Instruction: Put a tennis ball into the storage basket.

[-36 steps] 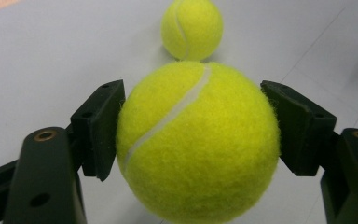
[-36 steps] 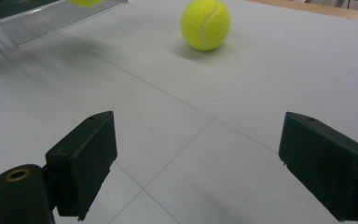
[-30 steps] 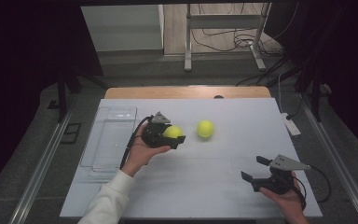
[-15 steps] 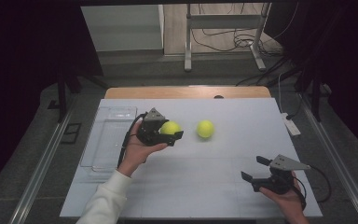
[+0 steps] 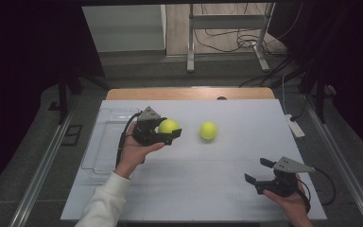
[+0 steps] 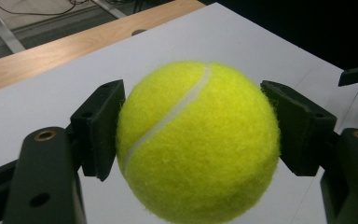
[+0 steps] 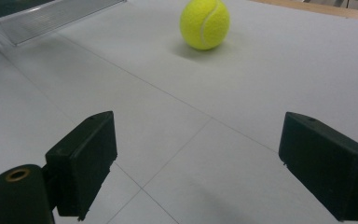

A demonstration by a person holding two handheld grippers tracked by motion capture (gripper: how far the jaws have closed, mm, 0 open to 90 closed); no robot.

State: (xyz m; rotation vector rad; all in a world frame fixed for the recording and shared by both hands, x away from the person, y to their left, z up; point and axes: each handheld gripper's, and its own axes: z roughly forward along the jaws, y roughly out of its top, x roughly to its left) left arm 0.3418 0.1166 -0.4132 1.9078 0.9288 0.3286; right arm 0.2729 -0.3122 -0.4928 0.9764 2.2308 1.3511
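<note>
Ball one up, ball two waiting.
Left gripper (image 5: 164, 134) clamps the fuzzy yellow-green tennis ball (image 5: 168, 126) at centre-left, off the white table (image 5: 194, 189); right gripper (image 5: 264, 177) gapes empty, lower right; second yellow-green tennis ball (image 5: 208, 130) sits mid-frame, untouched.

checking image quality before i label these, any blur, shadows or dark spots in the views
High view: the white table is evenly lit, the surroundings fall to near black, and the picture is a little soft. Left gripper view: the held tennis ball is sharp, fuzz and seam clear, and the wooden table edge behind is slightly soft. Right gripper view: the other tennis ball casts a soft shadow on the table and the near jaws look a little soft.
</note>
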